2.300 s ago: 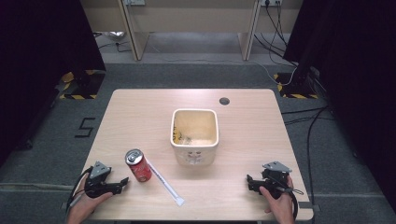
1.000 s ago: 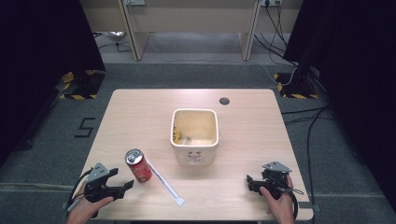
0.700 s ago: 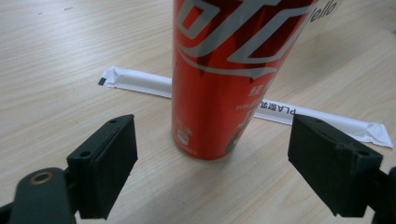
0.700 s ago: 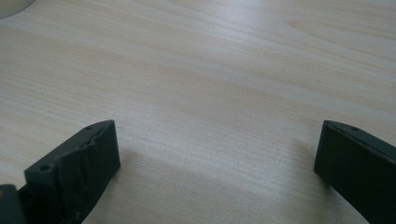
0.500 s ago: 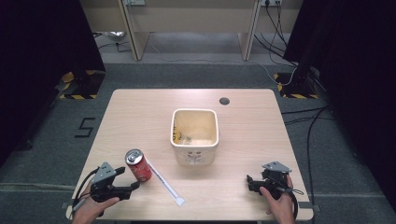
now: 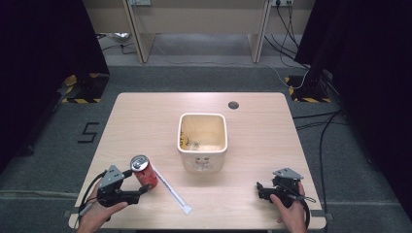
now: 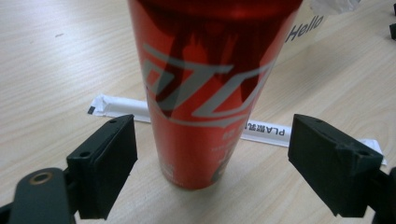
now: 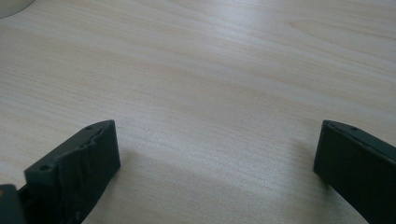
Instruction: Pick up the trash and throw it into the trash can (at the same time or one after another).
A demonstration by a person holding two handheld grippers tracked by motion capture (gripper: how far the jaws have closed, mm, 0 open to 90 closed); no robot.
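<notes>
Your left gripper (image 6: pixel 138 190) sits at the near left corner of the pale wooden bench (image 6: pixel 145 116), and its jaws stand wide apart on either side of the tall red aluminium drink can (image 6: pixel 144 171). In the left gripper view the can (image 7: pixel 205 84) stands upright between the two black jaws, with a clear gap of bench showing on each side, so neither jaw touches it. The can rests on the bench near your left hand (image 6: pixel 99 211), its silver top facing up.

Just behind the can, as that view sees it, lies a long white paper-wrapped straw (image 7: pixel 264 133), flat on the bench and printed with small dark lettering. From above, the straw (image 6: pixel 172 193) runs diagonally from beside the can toward the near edge.

The cream square plastic tub (image 6: pixel 202 162) stands in the middle of the bench, well apart from both grippers, with some small bits lying inside it that are too small to tell.

Your right gripper (image 6: pixel 260 189) rests at the near right corner, held in your right hand (image 6: pixel 291 213). In the right gripper view its jaws are spread wide with only bare wood between them, gripping nothing.
</notes>
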